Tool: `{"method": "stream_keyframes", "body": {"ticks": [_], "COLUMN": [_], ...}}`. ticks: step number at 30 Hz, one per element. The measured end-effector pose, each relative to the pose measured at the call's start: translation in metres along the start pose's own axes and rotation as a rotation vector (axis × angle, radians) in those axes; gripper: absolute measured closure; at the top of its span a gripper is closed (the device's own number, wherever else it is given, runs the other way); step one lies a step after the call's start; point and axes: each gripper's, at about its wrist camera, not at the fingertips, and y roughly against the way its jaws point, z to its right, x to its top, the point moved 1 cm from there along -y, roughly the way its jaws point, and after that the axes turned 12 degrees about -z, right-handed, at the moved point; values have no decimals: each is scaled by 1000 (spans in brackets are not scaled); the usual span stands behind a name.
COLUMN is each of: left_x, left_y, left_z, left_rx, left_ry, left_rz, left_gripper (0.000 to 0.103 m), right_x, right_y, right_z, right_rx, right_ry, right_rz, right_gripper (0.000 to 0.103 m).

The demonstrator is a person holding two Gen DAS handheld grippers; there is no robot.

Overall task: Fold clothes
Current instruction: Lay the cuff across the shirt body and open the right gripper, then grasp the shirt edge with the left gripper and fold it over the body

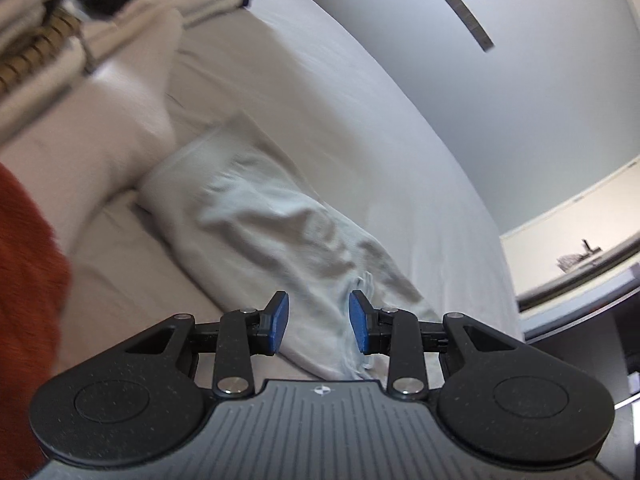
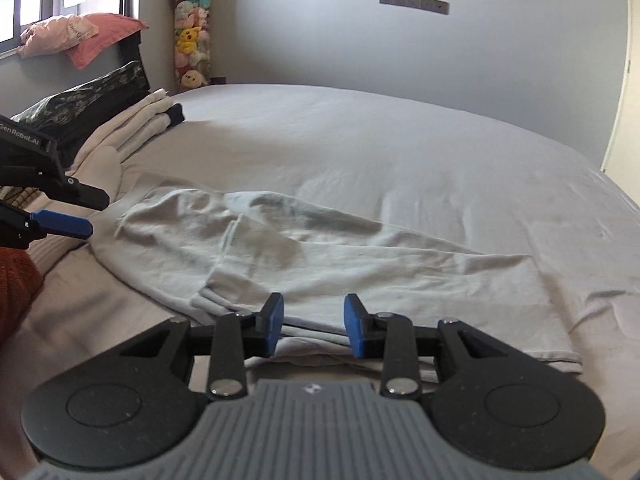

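Observation:
A pale grey-white garment (image 2: 320, 256) lies crumpled and partly spread on the bed; it also shows in the left wrist view (image 1: 280, 232). My right gripper (image 2: 314, 326) is open and empty, its blue pads just above the garment's near edge. My left gripper (image 1: 318, 326) is open and empty, hovering over the garment's end. In the right wrist view the left gripper (image 2: 60, 216) is at the far left, above the garment's left end.
The light grey bed sheet (image 2: 400, 152) fills the middle. A stack of folded pale clothes (image 2: 140, 124) and a dark patterned pillow (image 2: 88, 100) lie at the left. An orange cloth (image 1: 24, 280) is at the left edge. A tube of plush toys (image 2: 191, 28) stands by the wall.

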Motion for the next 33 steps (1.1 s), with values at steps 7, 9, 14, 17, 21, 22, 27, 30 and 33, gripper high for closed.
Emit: {"method": "stream_keyframes", "body": {"ticks": [7, 9, 14, 17, 21, 22, 27, 30, 33], "left_x": [-4, -3, -1, -4, -8, -10, -18, -21, -17], "left_y": [-60, -72, -96, -109, -121, -121, -112, -102, -92], "left_z": [18, 21, 27, 33, 39, 40, 57, 81, 106], "left_rx": [-51, -41, 23, 24, 73, 90, 116, 123, 130], "left_ry": [15, 39, 81, 93, 91, 86, 5, -101, -197], "left_rz": [-119, -141, -168, -194, -186, -176, -94, -44, -21], "left_gripper": [50, 50, 50, 50, 65, 72, 93, 94, 94], "right_x": [-33, -34, -23, -22, -20, -20, -21, -22, -24], "right_y": [5, 3, 4, 5, 6, 7, 7, 10, 14], "right_z": [39, 45, 51, 55, 65, 67, 66, 61, 55], "right_rx": [-47, -26, 23, 32, 37, 37, 47, 65, 108], "right_ry": [-51, -71, -112, -130, -187, -198, -217, -195, -177], "right_rz": [85, 82, 115, 115, 107, 105, 81, 85, 98], "right_gripper": [66, 66, 65, 65, 65, 65, 65, 65, 65]}}
